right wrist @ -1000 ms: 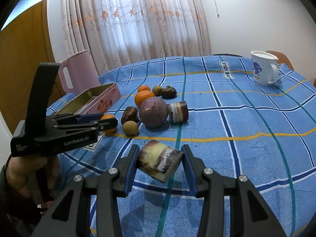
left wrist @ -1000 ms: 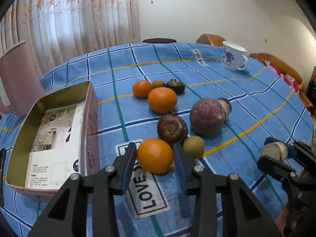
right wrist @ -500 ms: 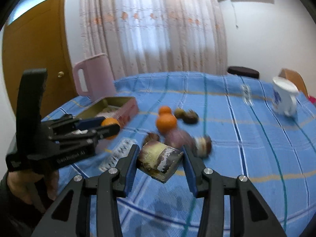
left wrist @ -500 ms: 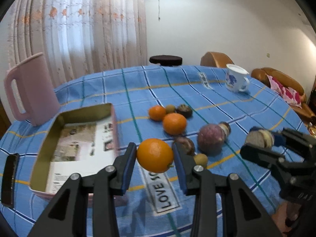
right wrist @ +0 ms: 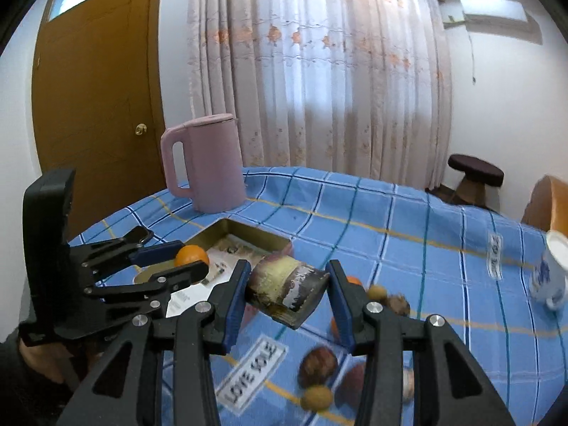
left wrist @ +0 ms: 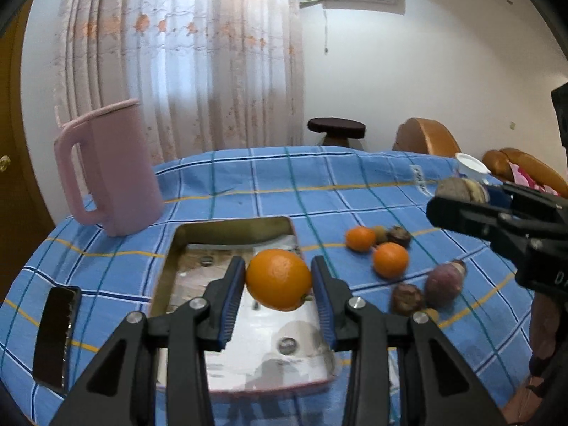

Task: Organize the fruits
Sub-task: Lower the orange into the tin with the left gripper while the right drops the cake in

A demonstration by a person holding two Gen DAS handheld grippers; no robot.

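My left gripper (left wrist: 278,280) is shut on an orange (left wrist: 278,278) and holds it in the air above the open gold tin (left wrist: 170,266). My right gripper (right wrist: 287,289) is shut on a short purple and cream sugarcane piece (right wrist: 285,285), lifted over the blue checked cloth; from the left wrist view it shows at the right edge with the sugarcane piece (left wrist: 461,190). On the cloth lie two oranges (left wrist: 390,260), a large purple fruit (left wrist: 443,284), dark brown fruits (left wrist: 407,298) and small tan ones. In the right wrist view the left gripper (right wrist: 184,259) with the orange (right wrist: 191,255) hangs over the tin (right wrist: 248,232).
A pink jug (left wrist: 113,170) stands behind the tin. A dark phone (left wrist: 56,330) lies left of the tin near the table's edge. A white and blue mug (right wrist: 550,273) stands at the far right. A stool (left wrist: 335,129) and chairs stand beyond the table.
Both grippers have risen off the table with their loads and swung left; the orange now hangs over the tin, and the sugarcane piece is up in the air.
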